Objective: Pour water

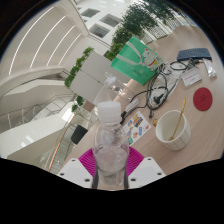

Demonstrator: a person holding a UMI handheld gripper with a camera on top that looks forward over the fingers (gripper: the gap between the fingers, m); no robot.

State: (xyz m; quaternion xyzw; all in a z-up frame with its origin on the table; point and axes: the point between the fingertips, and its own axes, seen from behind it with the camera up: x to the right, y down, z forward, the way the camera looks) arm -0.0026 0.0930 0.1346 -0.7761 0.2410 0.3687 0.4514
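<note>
**deskwatcher:** Between the fingers of the gripper (111,170) sits a clear plastic water bottle (110,140), upright, white cap (108,109) on top. Both pink pads (89,160) look pressed against its sides, so I'd say it's clamped on the bottle, not just parked around it. Looks lifted off the table (190,125) too, though I can't see the bottle's bottom, so don't quote me.

**pourguy:** So has any water actually gone anywhere?

**deskwatcher:** Doesn't look like it. Bottle's vertical, no tilt at all. The likely target is a pale cup (174,129) standing on the table ahead and off to the right of the fingers, with a stick or spoon (173,123) leaning in it. Can't tell whether there's anything inside.

**pourguy:** Cap on or off?

**deskwatcher:** On, as far as I can see. If it's really screwed down, that's a snag before any pouring.

**pourguy:** What else is lying around?

**deskwatcher:** Black cables (156,92) just beyond the bottle, a green bag (130,63) farther back, a red disc (204,98) past the cup. My read: grab is done; carrying it over to the cup, tipping and the pour itself are all left.
</note>
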